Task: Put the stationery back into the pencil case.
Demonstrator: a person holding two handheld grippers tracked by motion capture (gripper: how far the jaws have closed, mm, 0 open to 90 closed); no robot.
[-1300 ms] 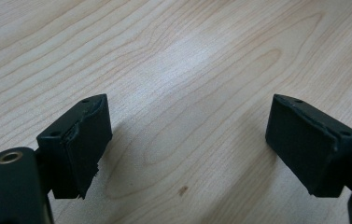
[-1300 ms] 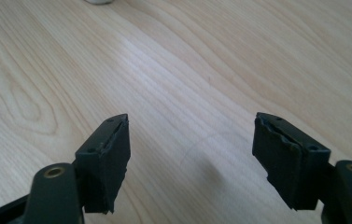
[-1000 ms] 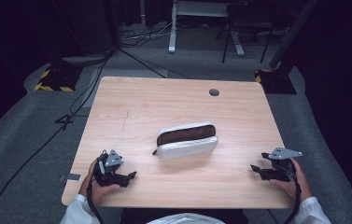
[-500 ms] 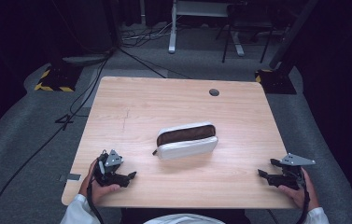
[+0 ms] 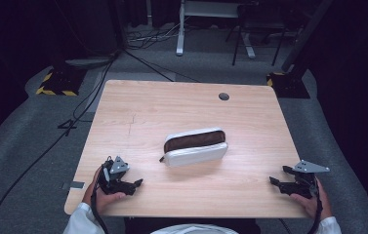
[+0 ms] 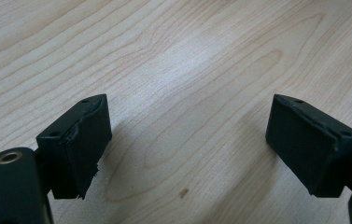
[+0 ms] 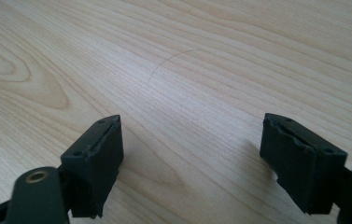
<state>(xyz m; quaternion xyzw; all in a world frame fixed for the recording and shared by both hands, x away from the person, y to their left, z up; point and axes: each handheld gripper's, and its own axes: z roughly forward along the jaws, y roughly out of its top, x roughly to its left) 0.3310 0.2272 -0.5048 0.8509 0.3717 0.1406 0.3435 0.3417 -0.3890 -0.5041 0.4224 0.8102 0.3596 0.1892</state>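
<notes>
Your left gripper (image 5: pixel 133 184) rests low at the near edge of the table (image 5: pixel 137 112) with its jaws spread wide and nothing between them; in the left gripper view there is bare wood grain under the gap. Your right gripper (image 5: pixel 277 181) sits at the opposite near corner, jaws likewise apart and empty. The white pouch (image 5: pixel 195 147), its brown inside showing through the open top, lies ahead of both tools and between them, well apart from each. It looks soft and light, so if you close on it from one side alone it will likely slide or fold, and a jaw catching the open lip could tip it over. Against the frame a second ago, your right gripper has drawn back toward you and outward, nearer the table's corner; your left gripper and the pouch have not moved.
</notes>
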